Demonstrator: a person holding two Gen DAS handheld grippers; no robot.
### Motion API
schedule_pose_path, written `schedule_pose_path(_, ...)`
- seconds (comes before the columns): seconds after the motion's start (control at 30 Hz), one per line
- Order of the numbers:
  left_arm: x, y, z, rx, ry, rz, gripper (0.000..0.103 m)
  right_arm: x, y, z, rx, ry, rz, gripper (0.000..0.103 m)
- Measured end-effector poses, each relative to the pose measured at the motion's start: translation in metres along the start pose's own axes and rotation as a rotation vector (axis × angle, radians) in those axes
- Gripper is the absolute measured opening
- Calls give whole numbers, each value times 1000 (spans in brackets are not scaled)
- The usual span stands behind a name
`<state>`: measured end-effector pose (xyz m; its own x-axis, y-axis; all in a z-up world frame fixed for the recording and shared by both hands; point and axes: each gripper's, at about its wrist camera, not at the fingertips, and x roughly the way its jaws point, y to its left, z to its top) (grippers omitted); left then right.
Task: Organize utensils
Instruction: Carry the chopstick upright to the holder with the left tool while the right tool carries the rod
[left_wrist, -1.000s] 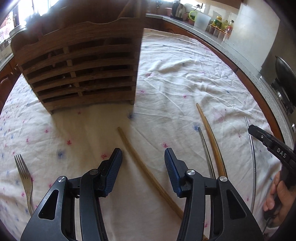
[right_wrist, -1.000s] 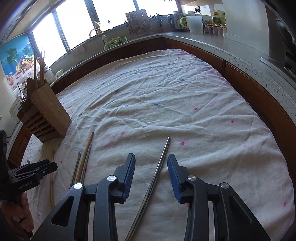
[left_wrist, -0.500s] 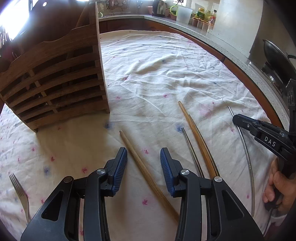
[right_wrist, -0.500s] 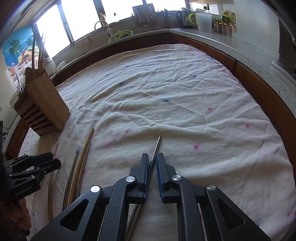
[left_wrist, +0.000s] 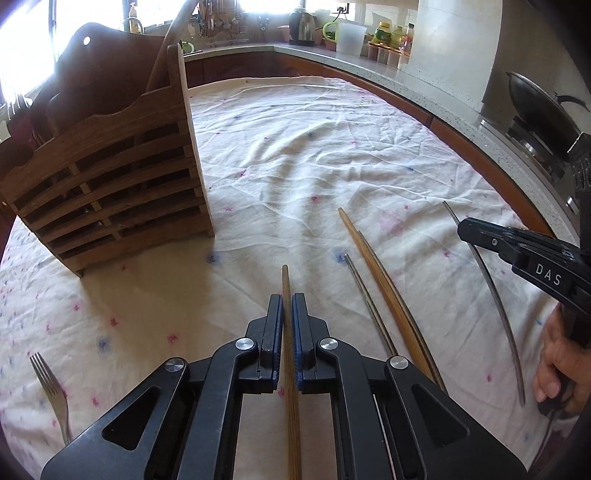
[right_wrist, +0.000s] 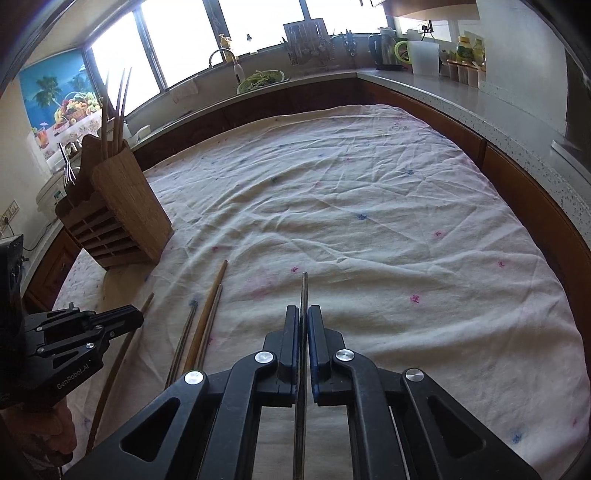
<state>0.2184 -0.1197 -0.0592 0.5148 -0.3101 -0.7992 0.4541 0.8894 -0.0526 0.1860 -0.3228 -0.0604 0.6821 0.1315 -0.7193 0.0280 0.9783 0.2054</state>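
My left gripper (left_wrist: 287, 301) is shut on a wooden chopstick (left_wrist: 286, 280) that runs between its fingers over the cloth. My right gripper (right_wrist: 303, 312) is shut on a metal chopstick (right_wrist: 304, 288); it also shows in the left wrist view (left_wrist: 487, 284). A wooden slatted utensil holder (left_wrist: 110, 199) stands at the left, with chopsticks and forks in it in the right wrist view (right_wrist: 110, 221). Two wooden chopsticks (left_wrist: 380, 280) and a metal chopstick (left_wrist: 364, 291) lie between the grippers. A fork (left_wrist: 51, 391) lies at the far left.
A white flowered cloth (right_wrist: 369, 221) covers the table. A stone counter (right_wrist: 498, 110) runs along the far and right sides with a kettle (right_wrist: 384, 51), jars and a wok (left_wrist: 535, 107). A sink and windows are behind.
Both grippers have closed: the left on the wooden chopstick, the right on the metal chopstick. The left gripper also swung right, so the holder now sits further left.
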Motion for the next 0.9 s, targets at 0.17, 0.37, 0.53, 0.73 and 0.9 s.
schedule_pose_path(0.17, -13, 2, -7, 10, -12, -7, 4, -24, 8, 5, 0, -42, 36, 5)
schedule_pose_path(0.37, -49, 16, -10, -56, -91, -62, 4, -55, 22, 12, -8, -101, 84, 5)
schedule_pose_path(0.53, -92, 30, -10, -93, -186, -76, 4, -81, 36, 21, -20, -161, 116, 4)
schedule_pose_path(0.73, -136, 47, -16, -141, -289, -84, 4, -110, 55, 31, -47, -238, 155, 4)
schedule_pose_path(0.9, -161, 58, -19, -167, -351, -92, 3, -122, 71, 39, -72, -280, 183, 4)
